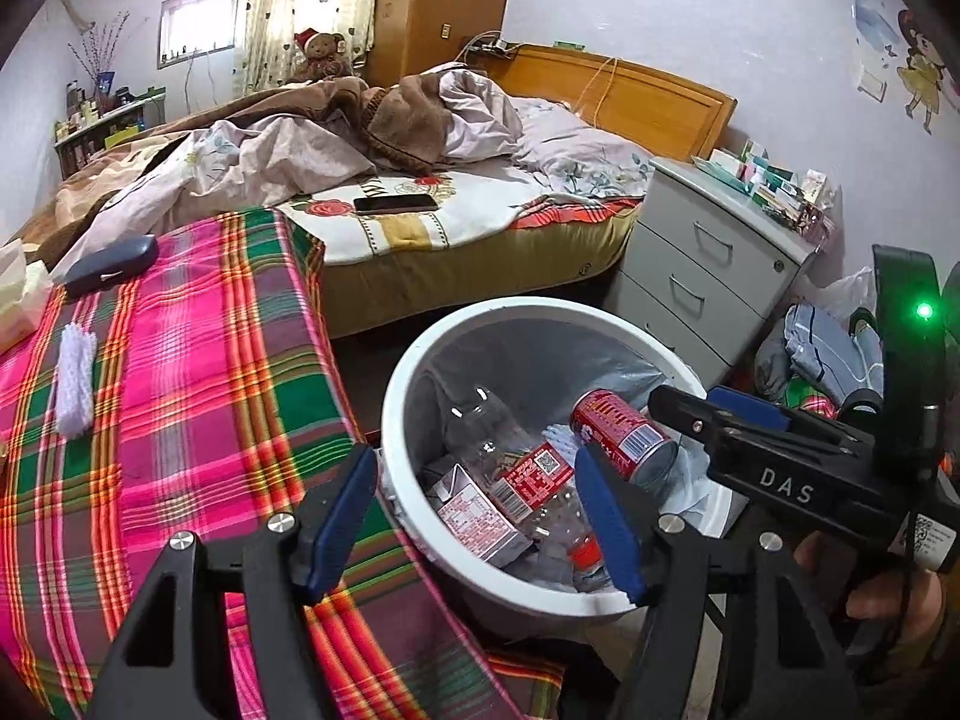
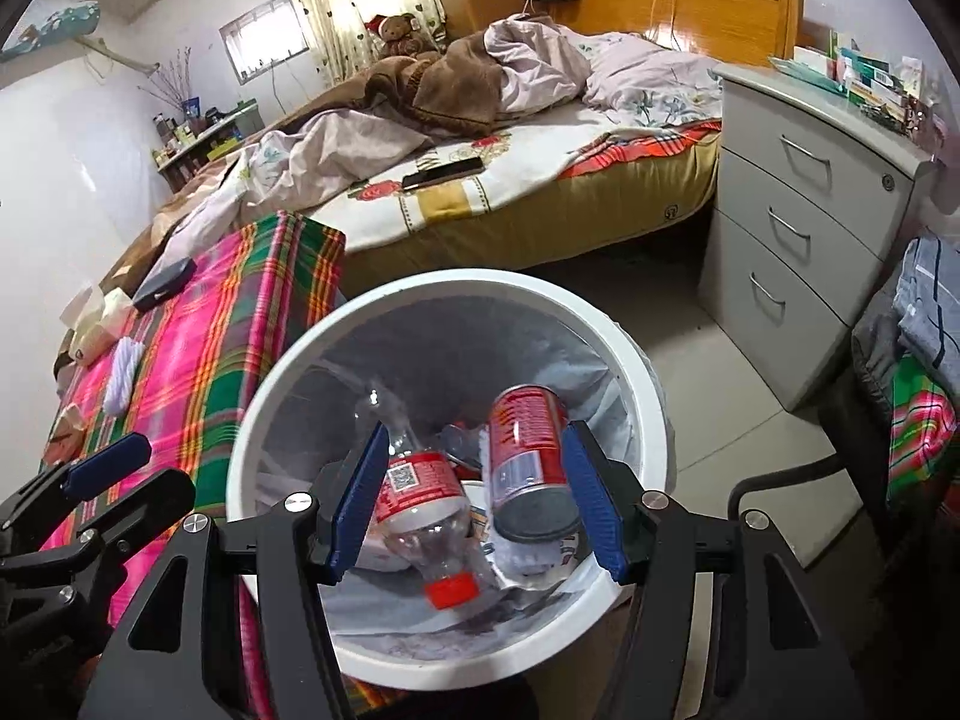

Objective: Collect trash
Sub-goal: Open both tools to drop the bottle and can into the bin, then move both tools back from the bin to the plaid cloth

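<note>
A: Right wrist view: the right tool [image 2: 474, 504] hangs wide open and empty, directly over the white trash bin [image 2: 630, 336]. Below its fingers lie a red can [image 2: 525, 450] and a capped plastic bottle [image 2: 429, 516].

B: And the left tool [image 1: 474, 516]?

A: Also spread, holding nothing, at the bin's near rim. Left of it, farther out on the plaid-covered desk [image 1: 198, 372], a white fluffy strip [image 1: 75, 381] lies lengthwise away; the left hand is nearer.

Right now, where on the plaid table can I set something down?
The plaid table is bare between the white brush and the trash bin, and along its near end. The far corner is crowded: glasses case and tissue box.
</note>
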The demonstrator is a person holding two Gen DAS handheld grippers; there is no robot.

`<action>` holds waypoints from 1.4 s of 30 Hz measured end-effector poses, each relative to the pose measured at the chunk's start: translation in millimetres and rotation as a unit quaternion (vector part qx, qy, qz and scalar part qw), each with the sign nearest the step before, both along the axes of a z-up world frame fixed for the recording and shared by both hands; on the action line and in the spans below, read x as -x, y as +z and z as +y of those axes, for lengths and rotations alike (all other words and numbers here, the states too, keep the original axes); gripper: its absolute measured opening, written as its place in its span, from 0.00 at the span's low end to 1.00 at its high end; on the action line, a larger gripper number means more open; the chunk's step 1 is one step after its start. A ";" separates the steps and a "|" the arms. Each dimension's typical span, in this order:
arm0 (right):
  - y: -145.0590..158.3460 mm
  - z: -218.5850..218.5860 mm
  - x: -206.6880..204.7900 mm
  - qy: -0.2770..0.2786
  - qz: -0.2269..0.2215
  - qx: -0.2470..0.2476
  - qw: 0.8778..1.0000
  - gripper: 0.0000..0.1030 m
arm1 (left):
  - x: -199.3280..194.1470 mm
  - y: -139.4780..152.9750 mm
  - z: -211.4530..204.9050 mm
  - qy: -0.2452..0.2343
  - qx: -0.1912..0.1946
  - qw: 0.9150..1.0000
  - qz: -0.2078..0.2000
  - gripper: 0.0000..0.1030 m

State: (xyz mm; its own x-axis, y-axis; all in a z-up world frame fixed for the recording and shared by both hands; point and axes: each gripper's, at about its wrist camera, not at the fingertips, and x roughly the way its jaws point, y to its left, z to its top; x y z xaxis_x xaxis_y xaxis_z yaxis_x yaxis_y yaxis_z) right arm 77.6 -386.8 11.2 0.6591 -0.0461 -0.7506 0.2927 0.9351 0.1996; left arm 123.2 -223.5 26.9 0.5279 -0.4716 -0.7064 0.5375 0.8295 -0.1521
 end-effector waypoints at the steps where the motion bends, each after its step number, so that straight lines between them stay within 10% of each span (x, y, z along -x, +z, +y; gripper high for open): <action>1: 1.2 1.6 0.3 0.001 -0.002 0.001 1.000 0.59 | 0.8 1.0 2.6 0.002 0.002 1.000 -0.001 0.68; 42: 26.9 143.6 -39.2 0.144 -0.062 0.016 0.988 0.59 | -20.1 10.0 216.7 0.191 0.014 0.981 -0.031 0.68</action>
State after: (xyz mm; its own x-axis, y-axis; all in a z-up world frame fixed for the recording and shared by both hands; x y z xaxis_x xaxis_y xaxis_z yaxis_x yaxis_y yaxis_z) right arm 116.8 -243.2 38.1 0.7349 0.1337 -0.6648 -0.0107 0.9825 0.1858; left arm 143.3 -6.7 36.8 0.7109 -0.2498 -0.6574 0.1977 0.9681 -0.1540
